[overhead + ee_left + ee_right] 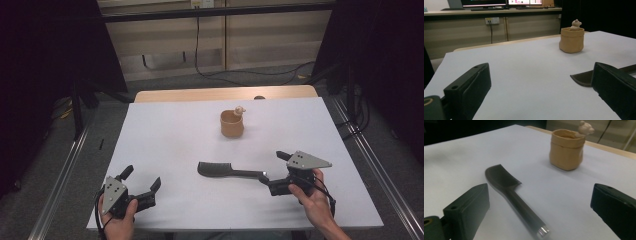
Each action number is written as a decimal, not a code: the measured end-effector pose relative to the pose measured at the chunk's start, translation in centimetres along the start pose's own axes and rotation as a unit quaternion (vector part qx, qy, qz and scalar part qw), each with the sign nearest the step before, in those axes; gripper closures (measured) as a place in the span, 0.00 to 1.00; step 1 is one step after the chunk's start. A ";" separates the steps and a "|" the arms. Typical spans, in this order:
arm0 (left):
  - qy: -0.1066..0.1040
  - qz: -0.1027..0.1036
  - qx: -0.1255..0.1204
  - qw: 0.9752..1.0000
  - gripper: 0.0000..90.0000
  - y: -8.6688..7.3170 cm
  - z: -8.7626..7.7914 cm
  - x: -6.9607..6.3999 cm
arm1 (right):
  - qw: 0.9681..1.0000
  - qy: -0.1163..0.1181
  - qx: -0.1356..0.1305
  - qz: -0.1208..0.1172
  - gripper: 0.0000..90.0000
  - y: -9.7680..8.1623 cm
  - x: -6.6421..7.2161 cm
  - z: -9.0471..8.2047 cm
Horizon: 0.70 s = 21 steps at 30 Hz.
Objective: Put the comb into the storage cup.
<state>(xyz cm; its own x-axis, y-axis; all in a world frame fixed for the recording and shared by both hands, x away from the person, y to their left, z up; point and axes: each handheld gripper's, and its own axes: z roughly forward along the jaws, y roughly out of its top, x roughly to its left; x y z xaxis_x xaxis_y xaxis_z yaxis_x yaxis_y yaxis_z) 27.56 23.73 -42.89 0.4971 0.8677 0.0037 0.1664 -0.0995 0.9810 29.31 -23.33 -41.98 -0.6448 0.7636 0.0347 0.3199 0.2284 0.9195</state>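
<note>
i am looking down on the white tabletop, which is taking up most of the high view, with a strip of bare wood showing along its far edge. on my left side, near the front corner, my left hand-held gripper is resting in the person's left hand, its jaws standing wide apart with nothing between them; in the left gripper view the two black jaws are framing bare white surface. on my right side the right hand-held gripper is sitting in the person's right hand, jaws also spread wide and gripping nothing, pointing toward the middle of the tabletop. a dark comb is lying flat between the two grippers, teeth end toward my left, its handle running right. in the right gripper view the handle's shiny tip is lying in the gap between the jaws, touching neither. farther back, well apart from the comb, a small tan pot is standing upright, with a little bear figure perching on its rim.
</note>
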 end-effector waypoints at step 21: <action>-0.005 -0.002 -0.003 1.000 0.03 0.0 0.0 0.1 | 0.981 0.116 0.157 -0.018 0.05 2.1 0.4 4.8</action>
<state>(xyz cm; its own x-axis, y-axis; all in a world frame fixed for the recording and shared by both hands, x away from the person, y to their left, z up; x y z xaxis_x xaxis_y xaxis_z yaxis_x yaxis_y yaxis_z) 27.60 23.80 -42.85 0.5044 0.8635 -0.0010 0.1632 -0.0942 0.9821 33.07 -19.67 -41.88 -0.7880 0.6026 0.1260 0.4688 0.4548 0.7572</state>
